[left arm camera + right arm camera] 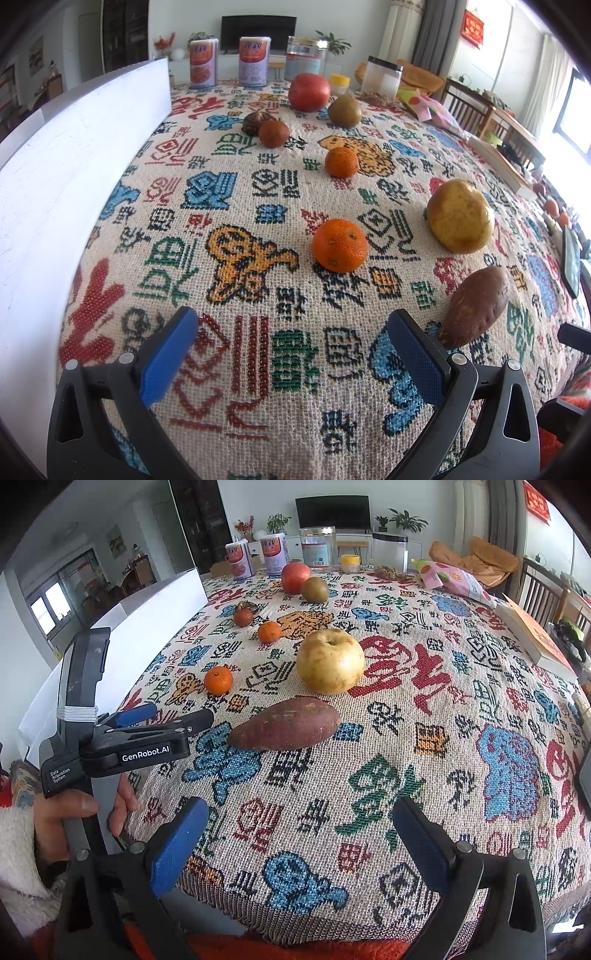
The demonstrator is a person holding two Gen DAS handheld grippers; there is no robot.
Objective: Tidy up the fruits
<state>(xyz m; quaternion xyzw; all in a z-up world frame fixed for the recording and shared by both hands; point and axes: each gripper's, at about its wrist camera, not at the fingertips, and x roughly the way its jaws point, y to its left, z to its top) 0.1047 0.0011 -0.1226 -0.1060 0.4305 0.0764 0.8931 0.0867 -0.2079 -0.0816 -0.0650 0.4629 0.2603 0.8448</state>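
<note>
Fruits lie on a patterned tablecloth [280, 206]. In the left wrist view I see a near orange [339, 244], a smaller orange [341, 162], a yellow apple [461, 216], a sweet potato [474, 307], a dark round fruit [273, 133], a red apple [308, 92] and a green-brown fruit [345, 110]. My left gripper [293, 326] is open and empty, short of the near orange. My right gripper [301, 816] is open and empty, in front of the sweet potato [284, 724] and the yellow apple [330, 661]. The left gripper also shows in the right wrist view [177, 716].
A white box [74, 162] runs along the table's left side. Cans [202, 62], a clear jar [306, 59] and a plastic container [382, 79] stand at the far edge. A snack bag [454, 578] and a book [535, 635] lie at the right.
</note>
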